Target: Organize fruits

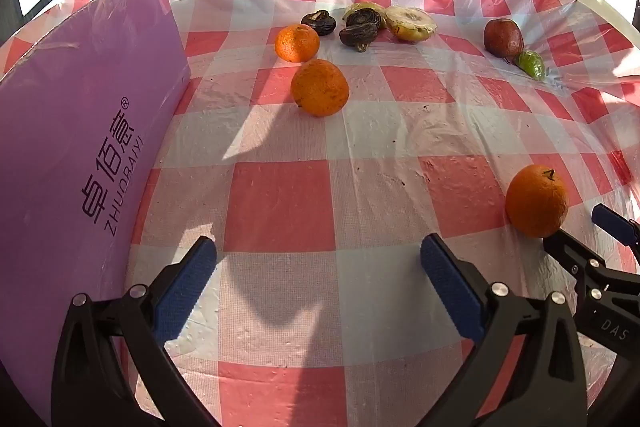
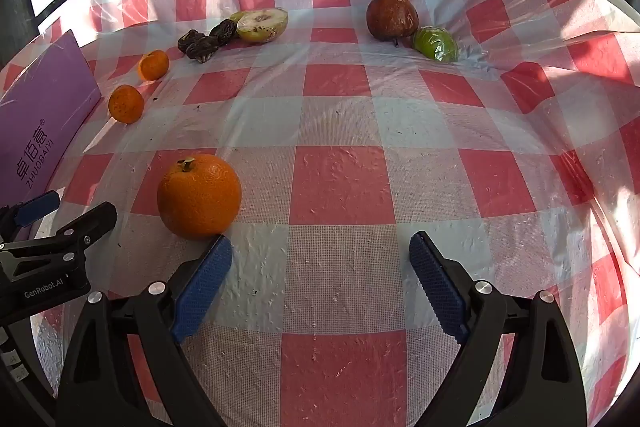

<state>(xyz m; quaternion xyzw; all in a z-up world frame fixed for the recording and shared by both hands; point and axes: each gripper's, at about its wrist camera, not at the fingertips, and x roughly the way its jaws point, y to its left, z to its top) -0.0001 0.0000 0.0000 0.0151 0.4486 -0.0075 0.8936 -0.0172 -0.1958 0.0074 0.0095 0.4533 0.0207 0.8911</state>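
Note:
A large orange (image 1: 537, 201) (image 2: 199, 195) lies on the checked tablecloth, just ahead of my right gripper's left finger. Two small mandarins (image 1: 319, 87) (image 1: 297, 43) lie further back left; they also show in the right wrist view (image 2: 126, 103) (image 2: 153, 65). Dark dried fruits (image 1: 358, 27) (image 2: 199, 44) and a halved pale fruit (image 1: 410, 23) (image 2: 262, 25) lie at the back. A brown fruit (image 1: 503, 37) (image 2: 392, 17) and a green lime (image 1: 530, 64) (image 2: 435, 44) lie back right. My left gripper (image 1: 318, 279) is open and empty. My right gripper (image 2: 320, 275) is open and empty.
A purple box (image 1: 84, 155) (image 2: 38, 123) with printed lettering stands along the left side. The red and white checked plastic cloth (image 1: 280, 203) (image 2: 344, 183) covers the table, wrinkled at the back right. Windows lie beyond the far edge.

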